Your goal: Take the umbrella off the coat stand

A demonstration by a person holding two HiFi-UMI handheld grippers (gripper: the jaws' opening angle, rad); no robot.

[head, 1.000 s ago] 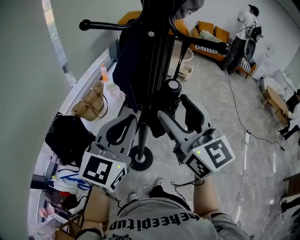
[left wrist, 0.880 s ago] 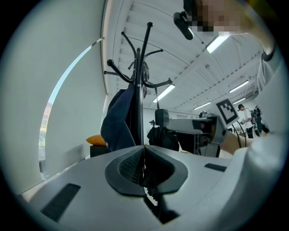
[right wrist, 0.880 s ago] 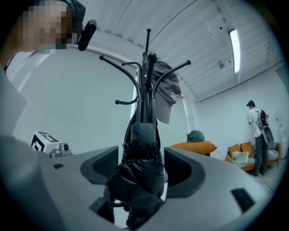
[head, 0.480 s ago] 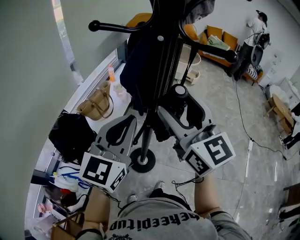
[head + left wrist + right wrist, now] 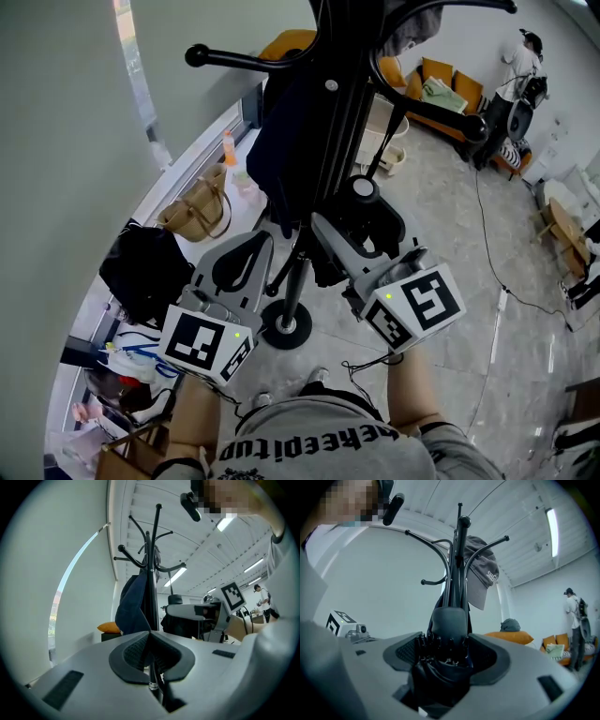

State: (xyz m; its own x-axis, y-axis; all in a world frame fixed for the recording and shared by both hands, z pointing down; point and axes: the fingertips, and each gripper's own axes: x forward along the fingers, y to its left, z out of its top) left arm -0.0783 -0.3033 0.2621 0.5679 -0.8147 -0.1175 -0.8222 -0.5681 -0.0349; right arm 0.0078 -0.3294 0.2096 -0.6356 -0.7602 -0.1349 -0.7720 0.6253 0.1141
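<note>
Office lounge vibes: orange sofa (image 5: 439, 71) way past the right gripper (image 5: 361, 211), ceiling strip lights (image 5: 551, 531), glossy stone floor (image 5: 431, 187).

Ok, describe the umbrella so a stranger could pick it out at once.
Find the tall black coat stand hung with a dark blue coat and a grey cap. Beside its pole, the right gripper clamps the umbrella: a compact folded black bundle with a round end cap, not loose cloth like its neighbours.
</note>
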